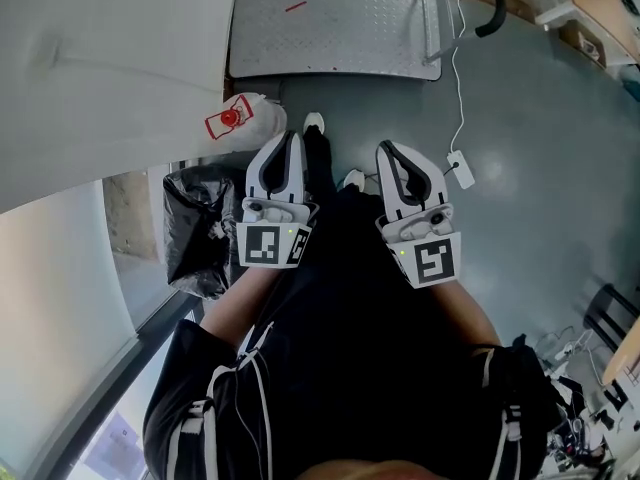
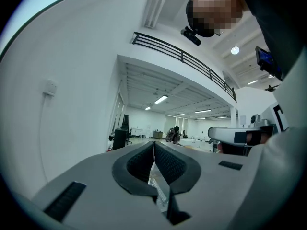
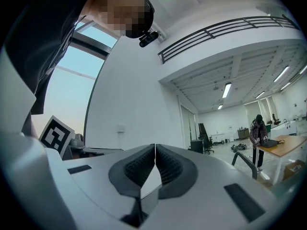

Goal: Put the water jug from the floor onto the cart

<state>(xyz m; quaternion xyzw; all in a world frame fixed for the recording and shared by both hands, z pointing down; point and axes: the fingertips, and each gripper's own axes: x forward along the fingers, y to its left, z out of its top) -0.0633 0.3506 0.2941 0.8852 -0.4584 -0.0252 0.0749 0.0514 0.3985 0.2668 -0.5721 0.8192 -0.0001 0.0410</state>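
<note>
The main risk, as I judged it, was the pickup: both grippers had their jaws pressed together on nothing, so they would have to open before reaching the jug (image 1: 238, 118), and a heavy, smooth jug could slip from a shallow or one-sided pinch. What looked like the jug, white with a red seal, lay on the floor against the wall at about 11 o'clock from the left gripper (image 1: 291, 138), wedged between the cart (image 1: 330, 18) at 12 o'clock and a black bin bag (image 1: 195, 228) at 8 o'clock, so a reach could snag the bag or knock the cart's edge. A white cable (image 1: 458, 98) trailed at 1 o'clock from the right gripper (image 1: 386, 148), a possible trip on stepping forward. Both hands were held level in front of the body, side by side, pointing toward 12 o'clock, well apart from the jug.
</note>
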